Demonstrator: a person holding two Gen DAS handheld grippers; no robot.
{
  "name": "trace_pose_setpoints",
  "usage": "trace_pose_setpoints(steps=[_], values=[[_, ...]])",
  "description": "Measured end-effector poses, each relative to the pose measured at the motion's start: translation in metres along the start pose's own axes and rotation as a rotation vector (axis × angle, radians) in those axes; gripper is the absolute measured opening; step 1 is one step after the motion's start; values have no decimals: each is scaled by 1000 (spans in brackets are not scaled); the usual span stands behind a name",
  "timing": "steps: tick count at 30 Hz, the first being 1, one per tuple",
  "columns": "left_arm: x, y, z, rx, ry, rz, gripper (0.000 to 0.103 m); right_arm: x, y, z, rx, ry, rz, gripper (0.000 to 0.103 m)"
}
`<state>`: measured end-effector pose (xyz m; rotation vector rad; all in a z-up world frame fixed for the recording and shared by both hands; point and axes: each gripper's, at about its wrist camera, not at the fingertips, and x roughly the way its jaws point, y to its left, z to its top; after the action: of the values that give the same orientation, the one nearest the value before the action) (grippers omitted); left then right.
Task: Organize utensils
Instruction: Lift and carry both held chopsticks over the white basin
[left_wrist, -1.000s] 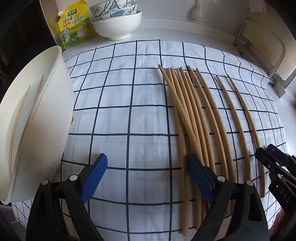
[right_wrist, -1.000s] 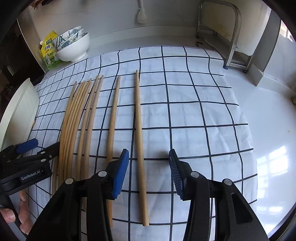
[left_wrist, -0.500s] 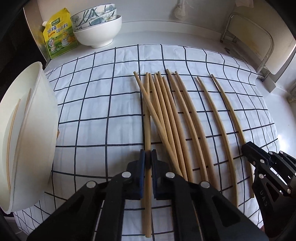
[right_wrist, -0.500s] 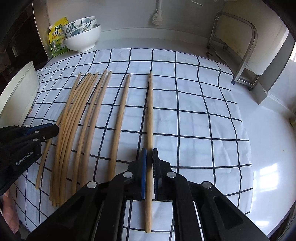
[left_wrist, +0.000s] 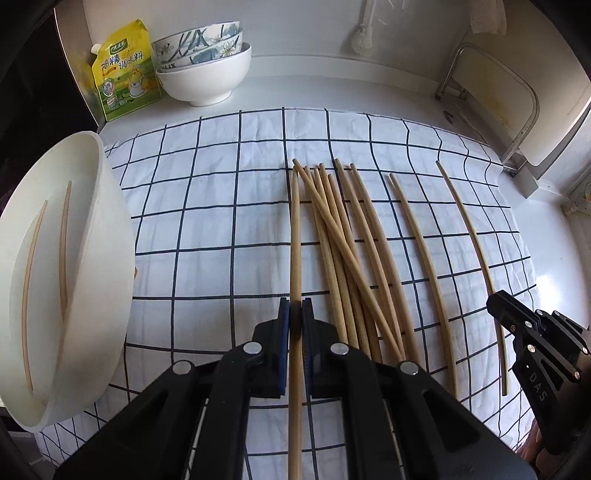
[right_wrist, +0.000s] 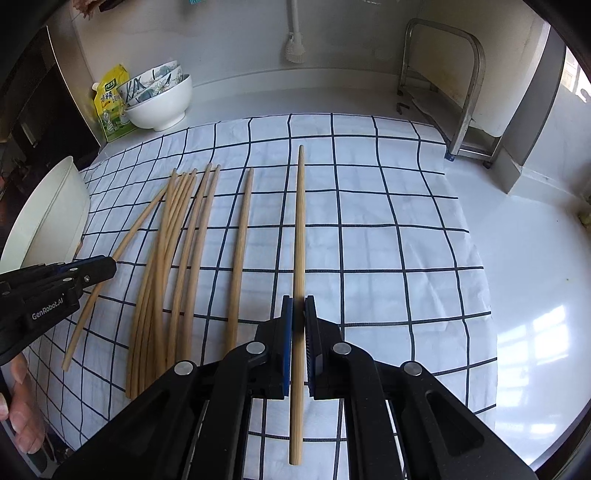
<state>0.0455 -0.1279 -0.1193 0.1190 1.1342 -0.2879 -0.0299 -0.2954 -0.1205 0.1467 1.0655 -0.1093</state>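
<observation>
Several wooden chopsticks (left_wrist: 343, 243) lie in a loose row on a checked cloth (left_wrist: 207, 229). My left gripper (left_wrist: 295, 308) is shut on the leftmost chopstick (left_wrist: 295, 236) of the row, which runs straight away from it. From the right wrist view that left gripper (right_wrist: 110, 266) sits at the left edge, clamped on the same stick (right_wrist: 122, 243). My right gripper (right_wrist: 298, 306) is shut on the rightmost chopstick (right_wrist: 300, 221), which lies apart from the bundle (right_wrist: 177, 258). In the left wrist view it (left_wrist: 493, 301) sits on that stick (left_wrist: 469, 229). A white holder (left_wrist: 92, 258) at the left has two chopsticks (left_wrist: 33, 291) inside.
Stacked bowls (left_wrist: 203, 70) and a yellow seasoning pouch (left_wrist: 123, 74) stand at the back left against the wall. A metal rack (right_wrist: 461, 103) stands at the back right. White counter (right_wrist: 535, 277) runs along the cloth's right side. A hand (right_wrist: 18, 410) shows at the lower left.
Both grippers went from open to shut, each closing on a chopstick. The left gripper shifted right onto the leftmost stick, which now points straight and stands apart from the bundle.
</observation>
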Motion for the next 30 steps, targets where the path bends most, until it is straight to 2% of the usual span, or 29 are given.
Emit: trace_pose_setpoints(steps=[10,17,24,30], values=[[-36,3,7,18,-54,-29,7,-29,4,7,21,-37,19,6],[-66,14,10,14,-110,-49,7,-49,24,16,-8,-66,32,6],[-105,65,11,-42,-180,-23,7,-64,74,34,-78,-96,89,6],[-124,136,6,-132,-207,47,7,-63,151,56,-180,-106,184,6]])
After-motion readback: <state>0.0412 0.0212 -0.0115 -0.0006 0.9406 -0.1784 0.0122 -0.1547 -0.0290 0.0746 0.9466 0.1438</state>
